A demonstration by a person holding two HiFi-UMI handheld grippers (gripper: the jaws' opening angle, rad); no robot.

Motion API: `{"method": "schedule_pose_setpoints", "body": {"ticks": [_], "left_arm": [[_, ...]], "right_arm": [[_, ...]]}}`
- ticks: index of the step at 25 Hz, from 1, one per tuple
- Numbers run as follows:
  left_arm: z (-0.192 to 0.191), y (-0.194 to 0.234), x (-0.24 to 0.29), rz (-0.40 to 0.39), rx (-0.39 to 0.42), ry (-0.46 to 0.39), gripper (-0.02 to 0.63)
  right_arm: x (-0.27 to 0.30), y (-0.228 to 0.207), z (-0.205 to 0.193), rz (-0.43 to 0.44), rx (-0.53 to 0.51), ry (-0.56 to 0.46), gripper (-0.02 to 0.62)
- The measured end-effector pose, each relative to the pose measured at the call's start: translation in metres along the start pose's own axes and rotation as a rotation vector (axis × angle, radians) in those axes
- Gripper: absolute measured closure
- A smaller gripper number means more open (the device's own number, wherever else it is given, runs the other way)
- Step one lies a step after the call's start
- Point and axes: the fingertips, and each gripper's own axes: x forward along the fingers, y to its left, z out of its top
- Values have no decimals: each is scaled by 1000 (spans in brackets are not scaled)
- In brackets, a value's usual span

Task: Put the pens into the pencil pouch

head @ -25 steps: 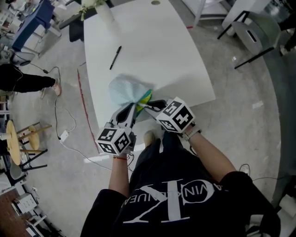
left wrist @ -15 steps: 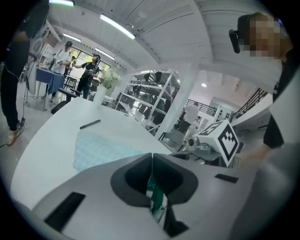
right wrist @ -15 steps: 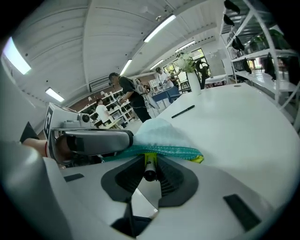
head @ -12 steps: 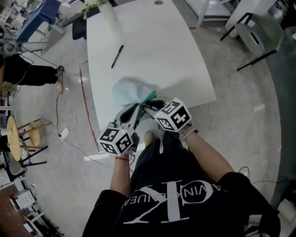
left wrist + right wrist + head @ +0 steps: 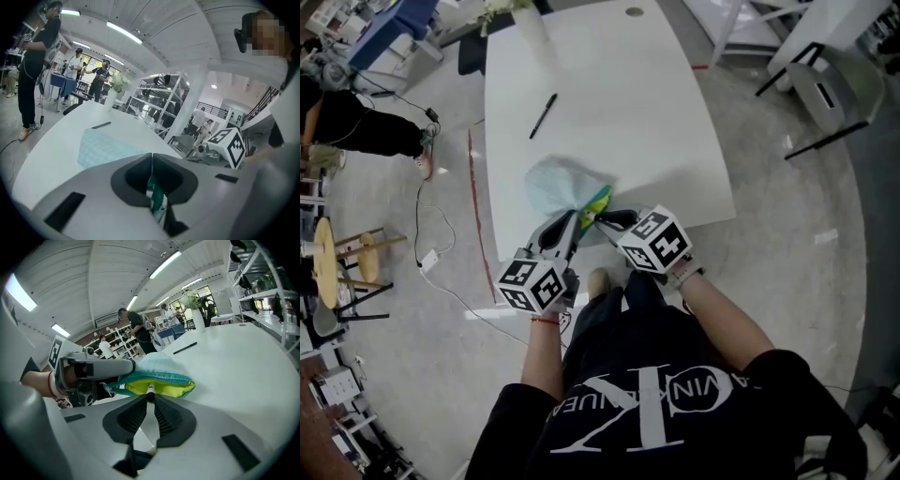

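Holding the pale-blue fabric pouch (image 5: 555, 183) with teal zip and yellow lining at frame centre, our left gripper (image 5: 152, 159) is clamped on its edge. Our right gripper (image 5: 150, 398), jaws just closing, pinches a white-tipped pen (image 5: 150, 391) at the pouch's open mouth. A black pen (image 5: 544, 115) lies upper left on the white table (image 5: 628, 112).

Pale-blue pouch (image 5: 553, 183) open, yellow-lined; pen (image 5: 150, 391) at its mouth; black pen (image 5: 543, 115) apart.

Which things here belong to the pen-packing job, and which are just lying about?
In the job:
- pencil pouch, held by the left gripper
- pen at the pouch mouth, between the jaws of the right gripper, which have just been closing
- black pen waiting on the table

Lying about:
- white vase
- wooden stool
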Motion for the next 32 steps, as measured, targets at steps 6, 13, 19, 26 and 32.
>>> {"method": "schedule_pose_setpoints", "body": {"ticks": [6, 13, 19, 26, 32], "left_arm": [[-4, -13, 3, 1, 17, 6, 595], [-7, 8, -11, 150, -15, -17, 595], [-5, 35, -26, 235, -39, -51, 595], [6, 79, -34, 285, -61, -70, 595], [25, 112, -36, 268, -63, -76, 595]], "right_arm": [[2, -3, 7, 37, -37, -1, 535], [0, -3, 6, 68, -41, -3, 528], [-3, -12, 13, 49, -40, -16, 507], [11, -39, 41, -10, -19, -33, 492], [36, -63, 81, -33, -71, -25, 491]]}}
